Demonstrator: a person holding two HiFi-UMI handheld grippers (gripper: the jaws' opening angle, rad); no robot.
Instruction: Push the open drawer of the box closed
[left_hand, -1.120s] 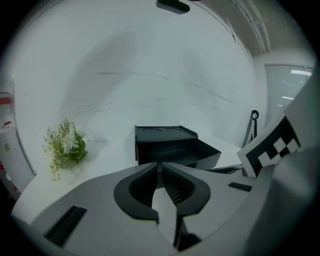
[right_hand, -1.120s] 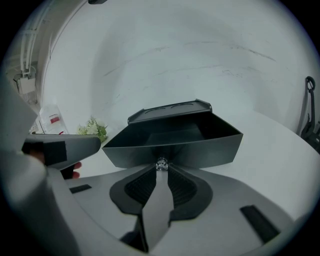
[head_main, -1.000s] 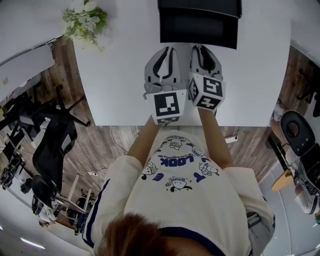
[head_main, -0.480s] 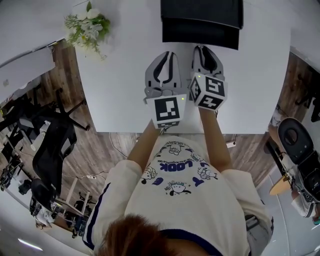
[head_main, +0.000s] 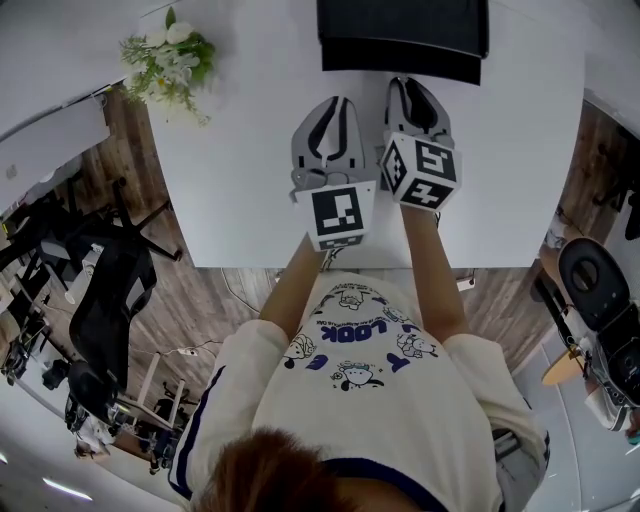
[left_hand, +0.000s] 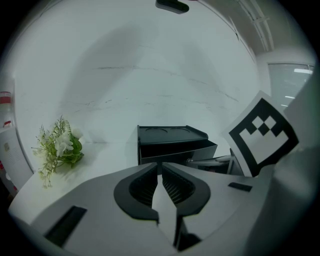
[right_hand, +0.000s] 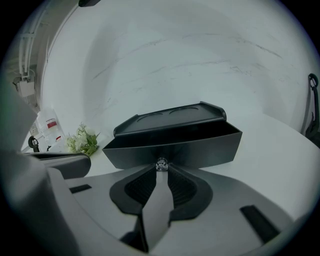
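Right tool (right_hand: 161, 171) tips at knob (right_hand: 161, 164); drawer (right_hand: 200, 150) edge juts from box (right_hand: 170, 116).

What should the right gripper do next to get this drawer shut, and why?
Probably push the right gripper straight forward against the drawer front. The drawer stands pulled out of the black box, and its knob already sits right at the narrowly parted jaw tips.

1 box (head_main: 402, 22), 1 drawer (head_main: 400, 66), 2 grippers (head_main: 327, 104) (head_main: 413, 86), 1 flower bunch (head_main: 166, 54).
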